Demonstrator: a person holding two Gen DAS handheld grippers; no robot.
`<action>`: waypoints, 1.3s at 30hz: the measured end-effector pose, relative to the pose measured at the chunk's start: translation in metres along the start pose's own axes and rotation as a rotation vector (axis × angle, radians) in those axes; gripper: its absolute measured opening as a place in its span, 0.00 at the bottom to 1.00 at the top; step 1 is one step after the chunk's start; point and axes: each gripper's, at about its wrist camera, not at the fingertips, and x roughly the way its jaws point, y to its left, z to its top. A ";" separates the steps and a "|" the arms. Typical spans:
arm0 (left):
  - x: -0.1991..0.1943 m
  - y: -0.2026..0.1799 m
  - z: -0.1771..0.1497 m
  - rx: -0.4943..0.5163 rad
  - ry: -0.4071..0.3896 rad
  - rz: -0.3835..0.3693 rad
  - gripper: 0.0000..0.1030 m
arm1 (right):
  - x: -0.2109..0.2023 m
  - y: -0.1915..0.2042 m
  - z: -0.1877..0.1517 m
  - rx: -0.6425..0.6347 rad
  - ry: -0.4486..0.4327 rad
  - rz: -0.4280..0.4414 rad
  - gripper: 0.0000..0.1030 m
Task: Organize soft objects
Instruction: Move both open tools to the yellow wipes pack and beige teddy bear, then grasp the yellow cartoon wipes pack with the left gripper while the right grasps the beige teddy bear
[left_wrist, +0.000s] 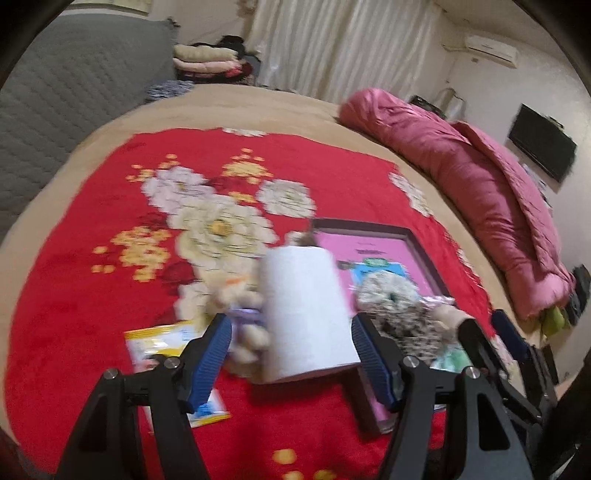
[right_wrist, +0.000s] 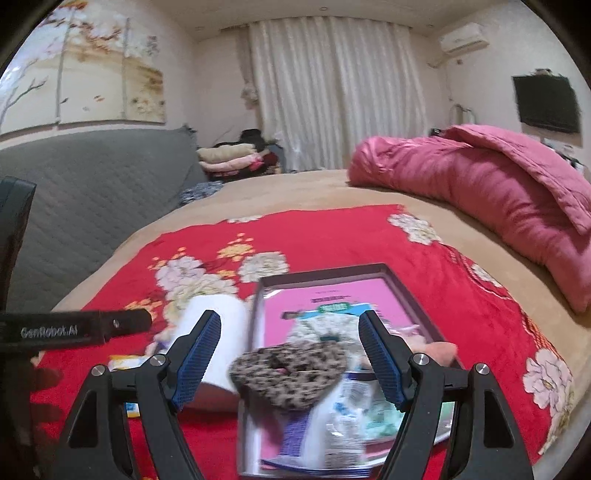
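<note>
My left gripper (left_wrist: 291, 332) is open, its blue pads on either side of a white paper roll (left_wrist: 306, 314) lying on the red floral blanket (left_wrist: 92, 295). A small beige plush toy (left_wrist: 240, 306) lies just left of the roll. My right gripper (right_wrist: 290, 339) is open above a leopard-print scrunchie (right_wrist: 291, 373), which rests on the near part of a shallow box with a pink lining (right_wrist: 332, 295). A speckled fluffy item (right_wrist: 325, 332) and plastic packets (right_wrist: 347, 417) lie in the box. The roll also shows in the right wrist view (right_wrist: 221, 332).
A yellow packet (left_wrist: 162, 339) lies on the blanket at the left. A rolled pink quilt (right_wrist: 480, 192) lies along the bed's right side. A grey padded headboard (right_wrist: 92, 184) is at the left. Folded clothes (right_wrist: 229, 158) are stacked beyond the bed, curtains behind.
</note>
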 end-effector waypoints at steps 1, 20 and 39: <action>-0.003 0.008 -0.001 -0.007 -0.003 0.014 0.65 | -0.001 0.007 0.000 -0.011 0.001 0.017 0.76; -0.012 0.138 -0.044 -0.228 0.102 0.120 0.65 | -0.006 0.093 -0.010 -0.176 0.059 0.260 0.76; 0.059 0.124 -0.059 -0.247 0.241 0.042 0.65 | 0.021 0.117 -0.028 -0.243 0.150 0.279 0.76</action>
